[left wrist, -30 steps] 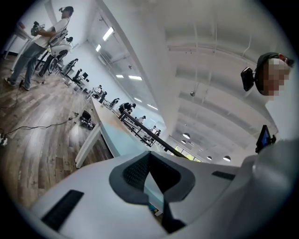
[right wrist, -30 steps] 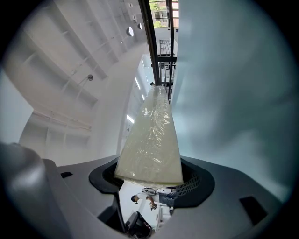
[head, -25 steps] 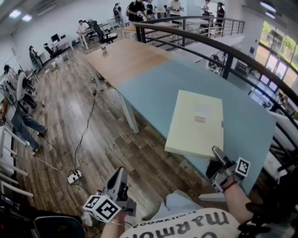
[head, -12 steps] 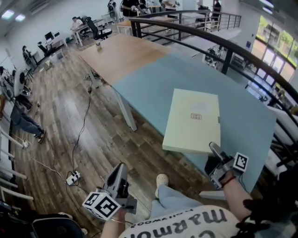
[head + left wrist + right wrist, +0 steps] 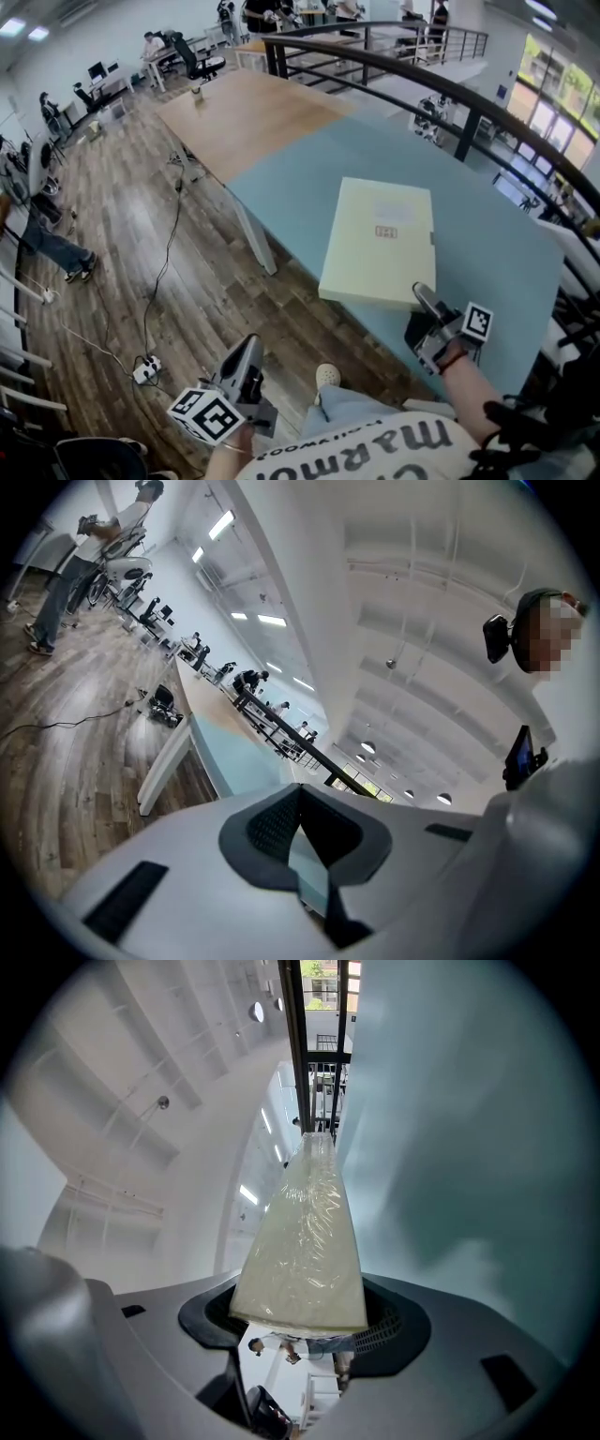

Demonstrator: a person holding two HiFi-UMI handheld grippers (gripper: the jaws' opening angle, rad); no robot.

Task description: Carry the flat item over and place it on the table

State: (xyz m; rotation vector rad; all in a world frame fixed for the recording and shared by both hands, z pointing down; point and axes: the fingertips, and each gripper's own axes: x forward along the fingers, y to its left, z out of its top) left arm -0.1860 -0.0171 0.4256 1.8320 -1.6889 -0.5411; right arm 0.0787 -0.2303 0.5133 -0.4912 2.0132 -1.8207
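The flat item [image 5: 380,239] is a pale yellow, film-wrapped board held about level over the blue-grey table [image 5: 291,183]. Its near left corner sticks out past the table's front edge. My right gripper [image 5: 424,298] is shut on the middle of the item's near edge. In the right gripper view the item [image 5: 305,1241] runs straight out from between the jaws of the right gripper [image 5: 305,1321]. My left gripper [image 5: 248,354] hangs low over the wooden floor, left of the table, its fingers together and holding nothing. The left gripper [image 5: 298,841] shows its pads meeting at the tips.
A black railing [image 5: 450,89] runs along the table's far side. The table continues into a wooden top [image 5: 239,112] with a white leg [image 5: 248,234] below. A power strip [image 5: 142,370] and cable lie on the floor. People sit at desks far off.
The right gripper and the flat item have shifted left and farther in over the table. The left gripper stays low at the left; a shoe has come into view below.
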